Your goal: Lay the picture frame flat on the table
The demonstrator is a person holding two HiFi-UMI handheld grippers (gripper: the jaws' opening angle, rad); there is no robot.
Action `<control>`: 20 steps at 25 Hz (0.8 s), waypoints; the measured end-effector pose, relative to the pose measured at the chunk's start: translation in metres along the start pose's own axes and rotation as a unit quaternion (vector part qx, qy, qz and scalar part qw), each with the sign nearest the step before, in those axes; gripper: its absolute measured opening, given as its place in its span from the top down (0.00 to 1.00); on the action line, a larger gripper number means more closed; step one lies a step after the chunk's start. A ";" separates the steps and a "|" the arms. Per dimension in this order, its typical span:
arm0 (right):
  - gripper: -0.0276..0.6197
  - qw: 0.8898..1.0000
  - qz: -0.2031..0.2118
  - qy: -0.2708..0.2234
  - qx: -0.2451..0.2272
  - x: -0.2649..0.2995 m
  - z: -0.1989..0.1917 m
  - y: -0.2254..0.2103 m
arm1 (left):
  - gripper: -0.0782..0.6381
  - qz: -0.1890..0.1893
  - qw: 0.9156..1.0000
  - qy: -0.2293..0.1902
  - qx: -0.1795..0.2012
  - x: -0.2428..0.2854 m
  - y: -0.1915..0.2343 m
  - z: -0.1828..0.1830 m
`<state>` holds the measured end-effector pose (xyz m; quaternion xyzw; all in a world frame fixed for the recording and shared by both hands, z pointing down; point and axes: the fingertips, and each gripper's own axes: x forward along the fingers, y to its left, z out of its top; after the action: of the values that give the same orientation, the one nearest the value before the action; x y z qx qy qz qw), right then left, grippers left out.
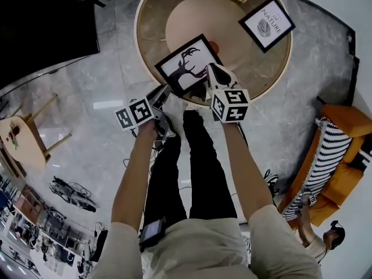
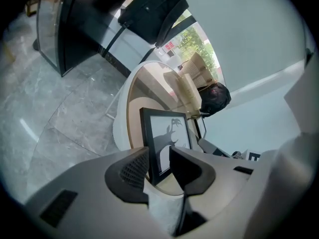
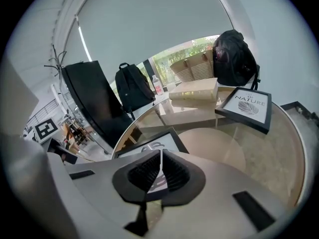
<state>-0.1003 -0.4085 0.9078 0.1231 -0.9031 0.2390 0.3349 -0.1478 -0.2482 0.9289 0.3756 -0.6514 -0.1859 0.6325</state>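
Two frames share the round glass table (image 1: 253,65): a leaf-print frame (image 1: 267,25) lies well apart at the far side, and the picture frame (image 1: 187,64) with the dark branching silhouette sits at the near edge, between both tongs; whether its back is fully down on the glass cannot be told, though the head view suggests some tilt. The left tongs (image 1: 164,95) stand partly open with the frame's corner between the jaws; the ribbed pad is just beside the black moulding and the other jaw is off the face, so no firm clamp shows. The right tongs (image 1: 210,73) are closed to a hairline with nothing seen between them, their tip at the frame's right edge.

The step in hand looks like the last lowering. It would go best slowly, so that the frame meets the glass without a slap; the closed right tip can steady the edge with light pressure rather than a shove; the left jaws serve better as a loose guide than as a clamp. The frame sits close to the wooden rim, so any push toward the person risks sliding it off; once it is down, the left tongs should draw off sideways without dragging the corner.
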 end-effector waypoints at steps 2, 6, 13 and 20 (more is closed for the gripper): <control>0.90 1.000 -0.011 -0.001 0.001 -0.017 -0.002 0.010 | 0.70 -0.014 1.000 -0.009 0.019 -0.015 -0.011 0.002; 0.90 0.999 -0.019 -0.032 -0.002 -0.063 0.007 0.041 | 0.70 -0.057 0.994 -0.035 0.089 -0.058 -0.051 0.006; 0.90 0.997 -0.039 -0.061 0.015 -0.145 0.024 0.097 | 0.70 -0.063 0.952 -0.060 0.294 -0.149 -0.124 0.003; 0.90 0.992 -0.046 -0.105 0.046 -0.232 0.038 0.157 | 0.70 -0.019 0.847 -0.073 0.527 -0.234 -0.180 -0.019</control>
<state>-0.0079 -0.2793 0.6736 0.2047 -0.9145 0.2506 0.2429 -0.1033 -0.1910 0.6426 0.6499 -0.6885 0.1462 0.2866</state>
